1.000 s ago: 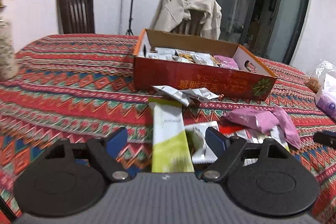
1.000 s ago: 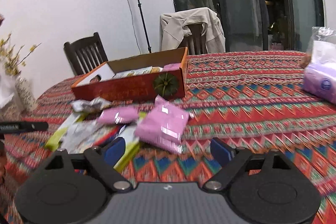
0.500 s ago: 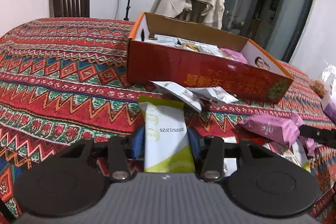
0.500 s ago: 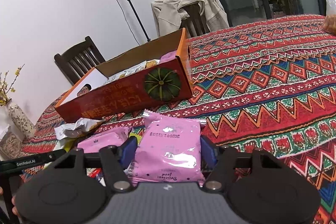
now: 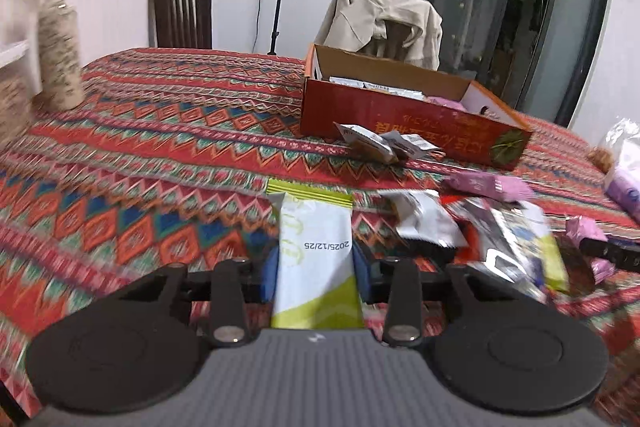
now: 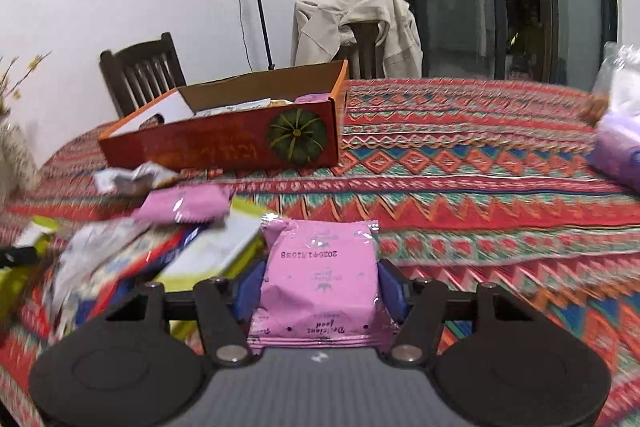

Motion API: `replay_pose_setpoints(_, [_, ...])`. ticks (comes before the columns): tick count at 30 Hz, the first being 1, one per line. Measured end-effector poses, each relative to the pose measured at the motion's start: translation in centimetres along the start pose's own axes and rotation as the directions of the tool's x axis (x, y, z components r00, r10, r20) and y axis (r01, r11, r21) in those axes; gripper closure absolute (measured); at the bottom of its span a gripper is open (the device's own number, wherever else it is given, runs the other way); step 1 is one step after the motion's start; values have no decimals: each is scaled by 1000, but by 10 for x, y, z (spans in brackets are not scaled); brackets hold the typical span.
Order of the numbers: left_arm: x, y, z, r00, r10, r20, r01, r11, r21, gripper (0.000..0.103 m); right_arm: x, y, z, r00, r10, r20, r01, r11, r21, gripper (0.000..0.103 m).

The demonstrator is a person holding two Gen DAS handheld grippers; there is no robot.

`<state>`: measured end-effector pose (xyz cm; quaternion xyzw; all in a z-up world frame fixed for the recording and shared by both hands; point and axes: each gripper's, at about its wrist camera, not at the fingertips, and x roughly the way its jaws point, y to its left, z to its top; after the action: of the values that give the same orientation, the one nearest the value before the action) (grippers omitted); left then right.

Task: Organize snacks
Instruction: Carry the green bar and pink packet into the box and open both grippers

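Left gripper (image 5: pixel 314 273): jaws closing, pads pressing a white-and-lime foil snack packet (image 5: pixel 316 259).
Right gripper (image 6: pixel 320 285): jaws closing — gripping a pink plastic snack pouch (image 6: pixel 320 279).
Red cardboard box (image 6: pixel 224 143): beyond, on the patterned tablecloth (image 6: pixel 460 187).

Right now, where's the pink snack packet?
In the right wrist view, the pink snack packet sits between the right claw's closing jaws, right of the snack pile, with the red box beyond.

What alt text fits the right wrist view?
The right gripper, jaws closing, clamps a pink snack packet above the patterned tablecloth. Loose snack packets lie left; behind stands an open red cardboard box holding snacks.
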<state>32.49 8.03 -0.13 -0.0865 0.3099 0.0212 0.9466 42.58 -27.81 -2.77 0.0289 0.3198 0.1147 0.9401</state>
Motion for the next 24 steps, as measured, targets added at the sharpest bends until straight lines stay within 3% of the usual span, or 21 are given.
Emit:
replay_pose_setpoints(7, [-41,-6,2,998,-10,67,10,1000,5,65,-51,-1,-16,999,12,36,-12,1000,8,43])
replay_pose_setpoints(13, [-48,-15,39,986,-107,131,104,994,23,65,-75,7,-3,994,65,87,-65,998,-10,43])
replay_pose_setpoints(17, [-33,-26,114,964,-182,193,173,983,66,65,-83,10,41,976,149,160,-144,989,-43,43])
replay_pose_setpoints(19, [-11,-33,152,962,-192,192,180,980,80,65,-78,14,75,965,178,194,-167,983,-70,43])
replay_pose_setpoints(21, [23,-42,189,971,-161,178,149,986,75,65,-62,17,112,959,200,202,-190,979,-67,43])
replay_pose_setpoints(24, [81,-54,219,981,-99,169,86,992,88,64,-21,23,164,961,224,160,-217,974,-60,43])
